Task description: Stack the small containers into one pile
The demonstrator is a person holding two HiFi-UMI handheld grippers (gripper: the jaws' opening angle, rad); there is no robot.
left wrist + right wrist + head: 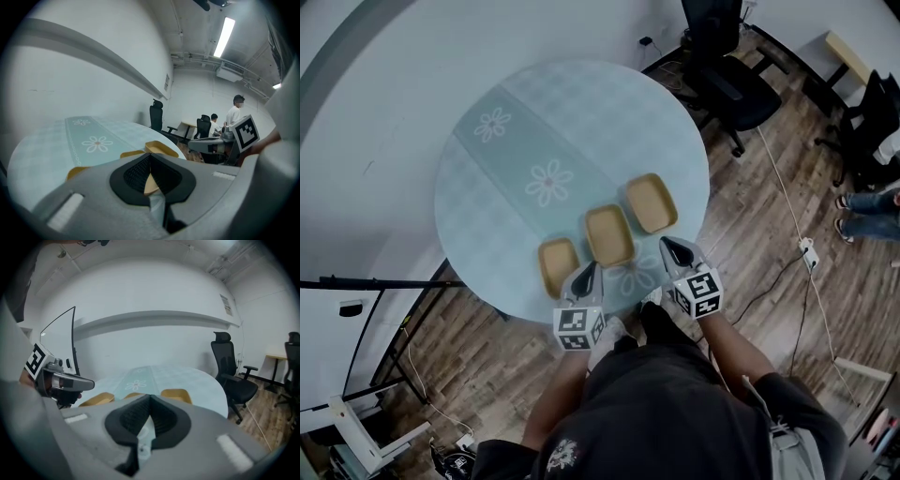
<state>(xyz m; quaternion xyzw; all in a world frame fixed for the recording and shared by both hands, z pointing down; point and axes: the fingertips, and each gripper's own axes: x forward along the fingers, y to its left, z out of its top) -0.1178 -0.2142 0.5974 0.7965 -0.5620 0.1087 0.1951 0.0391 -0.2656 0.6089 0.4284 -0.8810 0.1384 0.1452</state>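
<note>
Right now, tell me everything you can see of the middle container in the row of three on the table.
The middle container is a shallow tan tray, rectangular with rounded corners and a raised rim, looking like moulded pulp. Empty and upright, it rests flat on the pale blue round table near the front edge, apart from the left container and the right container. Nothing is stacked in it.

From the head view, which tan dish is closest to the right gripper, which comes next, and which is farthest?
1. The right container, at the right end of the row, just ahead of the right gripper.
2. The middle container, ahead and to that gripper's left.
3. The left container, at the left end, beside the left gripper.
</note>
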